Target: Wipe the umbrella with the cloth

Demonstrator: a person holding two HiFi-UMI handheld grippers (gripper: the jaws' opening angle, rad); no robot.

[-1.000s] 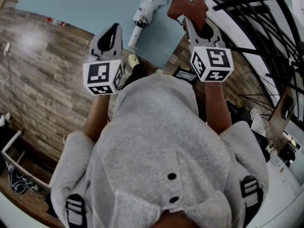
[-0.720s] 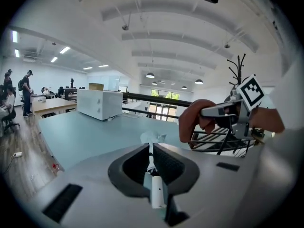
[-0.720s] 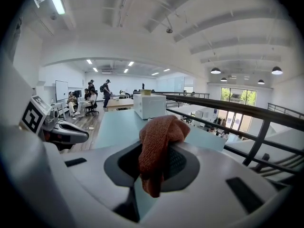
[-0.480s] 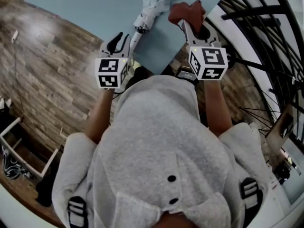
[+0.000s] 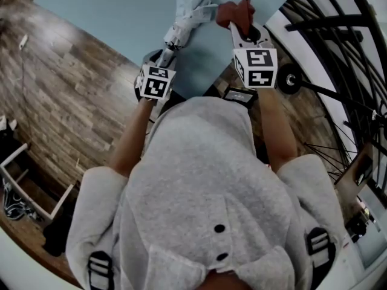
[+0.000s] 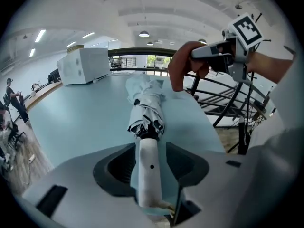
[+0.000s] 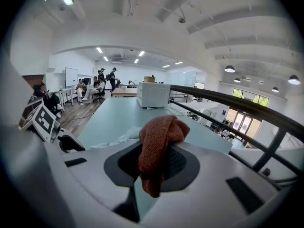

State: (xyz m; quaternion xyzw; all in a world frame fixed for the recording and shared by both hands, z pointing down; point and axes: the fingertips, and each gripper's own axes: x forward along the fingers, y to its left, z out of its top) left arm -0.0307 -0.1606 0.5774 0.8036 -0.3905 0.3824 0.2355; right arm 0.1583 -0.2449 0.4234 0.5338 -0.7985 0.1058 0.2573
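Umbrella lies folded on the table, upper centre of the head view, white handle pointing back at me. A second ago my left tongs were up in the air, closed and empty. Now they're down at the handle, jaws just opened wide, handle between them with a gap either side, so no grip yet. Right tongs are clamped on the rust cloth, now nearer the canopy but apparently not touching it. My read: close left on the handle to pin it, then wiping starts. No wiping yet.
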